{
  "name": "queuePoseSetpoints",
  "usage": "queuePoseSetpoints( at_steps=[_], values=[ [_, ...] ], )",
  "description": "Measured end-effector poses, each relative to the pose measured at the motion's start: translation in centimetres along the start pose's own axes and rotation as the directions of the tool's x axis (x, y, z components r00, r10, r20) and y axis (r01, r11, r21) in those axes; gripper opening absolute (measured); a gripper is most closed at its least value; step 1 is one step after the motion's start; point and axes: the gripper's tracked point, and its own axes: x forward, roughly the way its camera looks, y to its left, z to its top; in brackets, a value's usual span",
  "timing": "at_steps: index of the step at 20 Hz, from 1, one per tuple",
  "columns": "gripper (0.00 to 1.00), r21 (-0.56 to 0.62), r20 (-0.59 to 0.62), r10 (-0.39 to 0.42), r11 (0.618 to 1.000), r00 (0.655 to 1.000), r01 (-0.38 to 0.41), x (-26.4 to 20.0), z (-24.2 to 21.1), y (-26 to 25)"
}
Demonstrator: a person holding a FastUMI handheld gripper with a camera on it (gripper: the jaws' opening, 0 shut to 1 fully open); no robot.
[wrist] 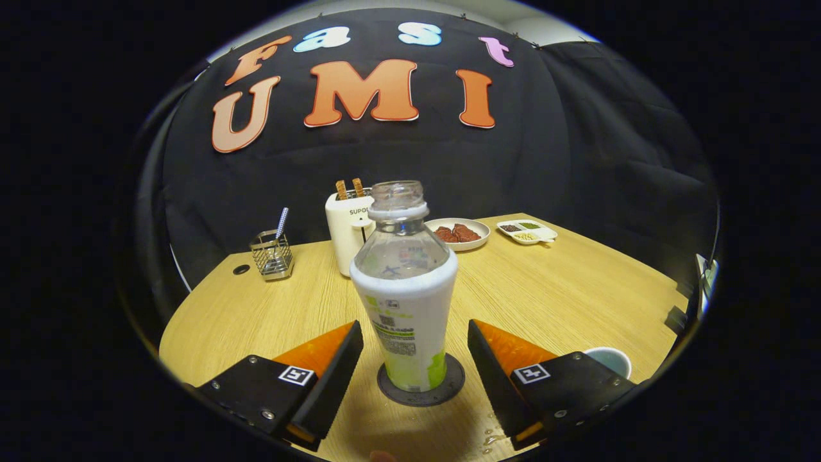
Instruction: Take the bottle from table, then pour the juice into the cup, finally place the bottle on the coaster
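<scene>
The tabletop [564,289] is pale wood-grain laminate, smooth with a soft sheen. The bottle [405,289] is clear glossy plastic sleeved in a printed label, standing on a matt dark coaster [452,375]. At ten o'clock, a shiny wire-mesh metal holder [272,255].

This is a recording booth dressed up as a kitchen table: black cloth hangs as a wall behind a pale wooden table [551,289]. Across the upper middle of the frame stand a white toaster [348,231] with bread in its slots, a wire cutlery holder [272,255], a plate of food [459,233] and a divided dish [527,231].
</scene>
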Motion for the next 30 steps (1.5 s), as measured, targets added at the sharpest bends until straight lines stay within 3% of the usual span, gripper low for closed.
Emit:
queuePoseSetpoints(
  at_steps=[3, 7, 13, 21, 30],
  values=[
    [0.97, 0.021, 0.035, 0.019, 1.000, 0.999, -0.019, -2.9, 2.2, 0.1],
    [0.97, -0.067, 0.074, 0.018, 0.998, 0.997, -0.013, -7.8, 6.1, 1.2],
    [0.97, -0.067, 0.149, 0.145, 0.988, 0.978, -0.136, -16.4, 10.6, 7.9],
    [0.97, -0.093, 0.206, 0.377, 0.926, 0.903, -0.365, -26.4, 9.6, 17.5],
    [0.96, -0.145, 0.247, 0.472, 0.882, 0.846, -0.449, -29.4, 8.6, 21.1]
  ],
)
